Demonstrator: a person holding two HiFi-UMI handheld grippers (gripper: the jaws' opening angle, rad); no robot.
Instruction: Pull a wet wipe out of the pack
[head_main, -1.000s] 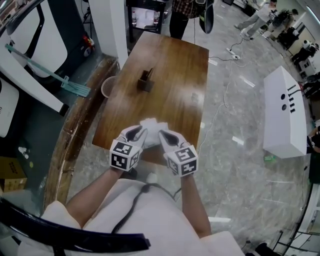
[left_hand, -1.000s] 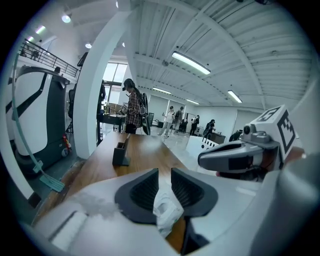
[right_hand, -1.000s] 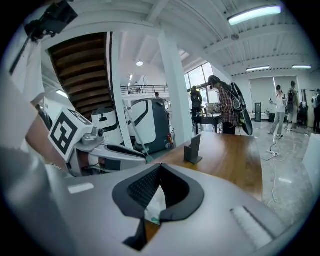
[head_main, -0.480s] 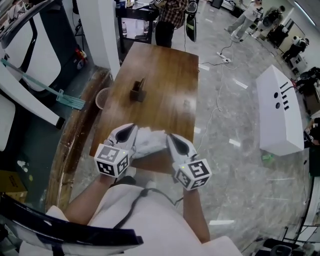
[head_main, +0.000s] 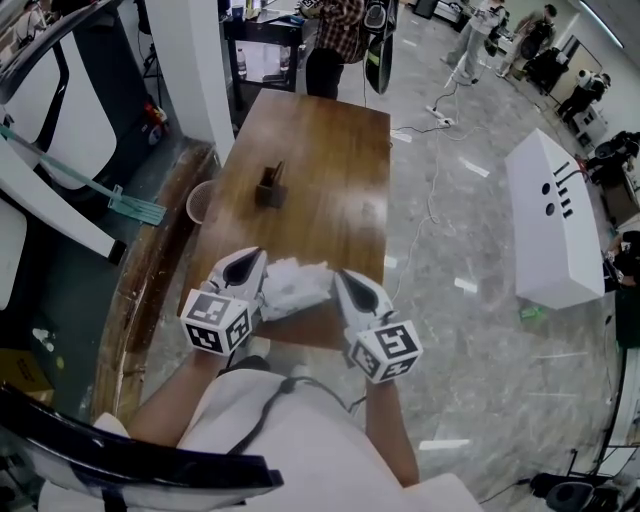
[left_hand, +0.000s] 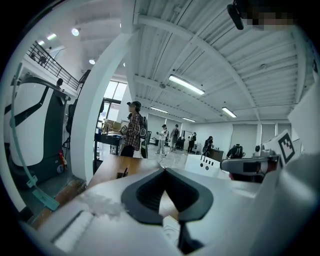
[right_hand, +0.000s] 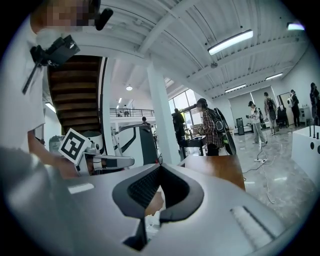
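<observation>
A white crumpled bundle (head_main: 296, 284), the wipe pack with a wet wipe, hangs above the near end of the wooden table (head_main: 330, 150) between my two grippers. I cannot tell pack from wipe in it. My left gripper (head_main: 252, 272) is shut at the bundle's left side, and white material (left_hand: 171, 231) shows below its meeting pads. My right gripper (head_main: 345, 285) has its tips together at the bundle's right edge, with a strip of white (right_hand: 150, 226) under the pads. Both grippers point roughly level, away from me.
A small dark holder (head_main: 269, 188) stands mid-table, and a clear cup (head_main: 200, 203) sits at the table's left edge. A white pillar (head_main: 200, 70) rises at the left. A white box (head_main: 555, 220) and a cable (head_main: 430, 215) lie on the floor at the right. People stand beyond the far end.
Both grippers have lifted off the table with the white bundle and drawn apart. The left gripper's jaws have closed.
</observation>
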